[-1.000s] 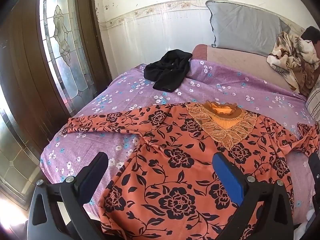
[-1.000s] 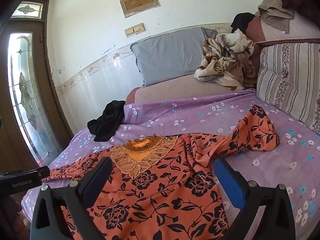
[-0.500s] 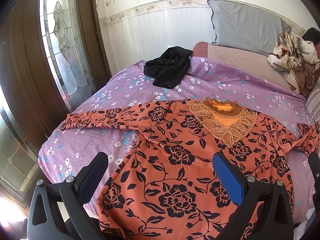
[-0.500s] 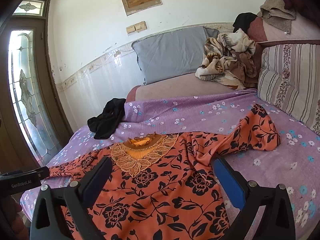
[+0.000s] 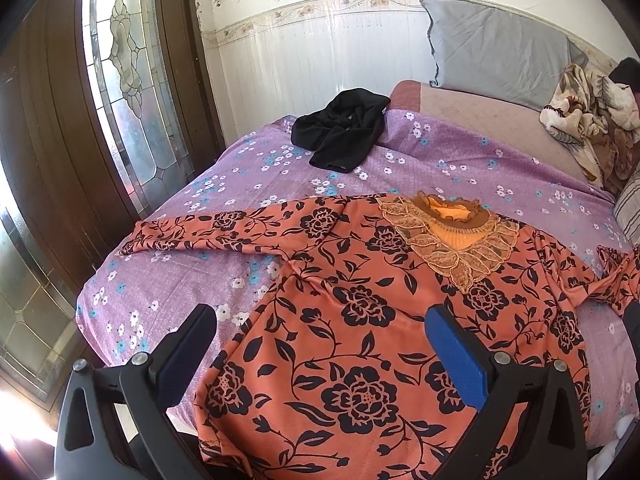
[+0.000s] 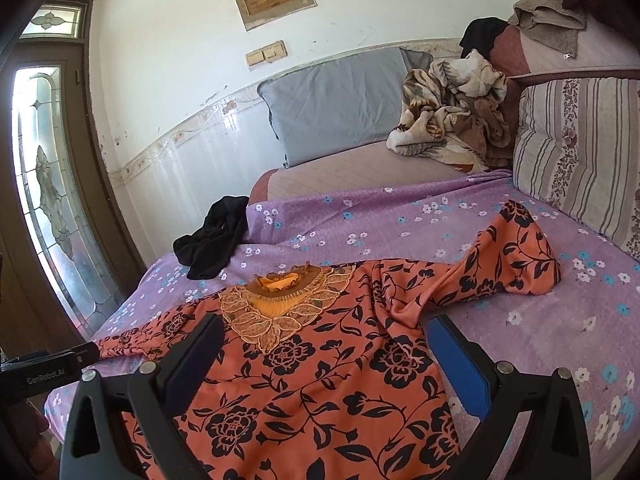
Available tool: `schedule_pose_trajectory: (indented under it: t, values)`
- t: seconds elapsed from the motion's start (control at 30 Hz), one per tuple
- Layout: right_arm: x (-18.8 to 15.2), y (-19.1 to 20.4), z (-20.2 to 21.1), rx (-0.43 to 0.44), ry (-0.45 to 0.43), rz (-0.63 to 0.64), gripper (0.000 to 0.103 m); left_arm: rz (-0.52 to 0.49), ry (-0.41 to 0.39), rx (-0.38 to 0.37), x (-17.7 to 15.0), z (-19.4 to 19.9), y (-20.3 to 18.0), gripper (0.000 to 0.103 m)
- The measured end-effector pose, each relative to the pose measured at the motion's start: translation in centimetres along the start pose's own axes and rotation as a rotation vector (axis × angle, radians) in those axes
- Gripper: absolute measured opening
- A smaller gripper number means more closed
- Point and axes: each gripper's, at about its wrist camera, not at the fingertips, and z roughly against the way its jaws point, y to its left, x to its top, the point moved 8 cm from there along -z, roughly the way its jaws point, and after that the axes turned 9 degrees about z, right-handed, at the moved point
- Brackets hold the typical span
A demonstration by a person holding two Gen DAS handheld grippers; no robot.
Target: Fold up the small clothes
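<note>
Orange floral top (image 5: pixel 360 320) spread face up on purple sheet (image 5: pixel 200 280), directly ahead of and partly beneath both grippers. Left gripper (image 5: pixel 322 332) held above the top's lower body, jaws wide apart, nothing between them; black finger (image 5: pixel 188 344) over the sheet at the top's left edge, blue pad (image 5: pixel 456 352) over the cloth. Right gripper (image 6: pixel 324 344) likewise above the top (image 6: pixel 320 380), jaws wide apart and empty; black finger (image 6: pixel 192 356) over the chest area, blue pad (image 6: pixel 460 360) at the top's right edge near the sheet (image 6: pixel 520 340). Lace collar (image 5: pixel 452 236) just beyond the left gripper's blue pad, slightly right; in the right wrist view, collar (image 6: pixel 276 304) ahead, between the fingers and nearer the black one. Left sleeve (image 5: pixel 192 232) laid out flat ahead and to the left of the left gripper. Right sleeve (image 6: pixel 508 256) bunched, ahead and to the right of the right gripper. Black garment (image 5: pixel 340 132) crumpled farther ahead on the sheet, well apart from the top. Grey pillow (image 6: pixel 340 104) and patterned blanket (image 6: pixel 448 116) far ahead by the wall; striped cushion (image 6: pixel 580 148) far right.
</note>
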Motion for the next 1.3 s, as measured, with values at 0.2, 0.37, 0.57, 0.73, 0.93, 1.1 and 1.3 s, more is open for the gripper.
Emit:
schedule_pose_trajectory:
  t: [0.2, 0.37, 0.57, 0.73, 0.93, 1.1, 1.3]
  values:
    - [0.0, 0.0, -0.1, -0.003, -0.005, 0.007, 0.103, 0.012, -0.013, -0.002, 0.2, -0.2, 0.3, 0.103]
    - [-0.1, -0.1, -0.1, -0.011, -0.003, 0.020, 0.103, 0.015, -0.003, 0.000, -0.1, -0.4, 0.5, 0.103]
    - [-0.3, -0.1, -0.2, -0.018, 0.006, 0.021, 0.103, 0.006, 0.008, 0.008, -0.2, -0.9, 0.8, 0.103]
    - [-0.1, -0.4, -0.5, -0.015, -0.020, -0.001, 0.103, 0.036, 0.042, -0.012, -0.4, -2.0, 0.8, 0.103]
    - [-0.3, -0.6, -1.2, -0.012, -0.003, -0.032, 0.103, 0.045, 0.051, -0.026, -0.3, -3.1, 0.8, 0.103]
    - [-0.1, -4.0, -2.3, 0.003, 0.050, -0.204, 0.103, -0.013, 0.116, -0.072, -0.1, -6.9, -0.3, 0.103]
    - [0.6, -15.7, -5.6, 0.041, 0.034, -0.672, 0.103, -0.100, 0.150, -0.087, 0.3, -12.7, -1.2, 0.103]
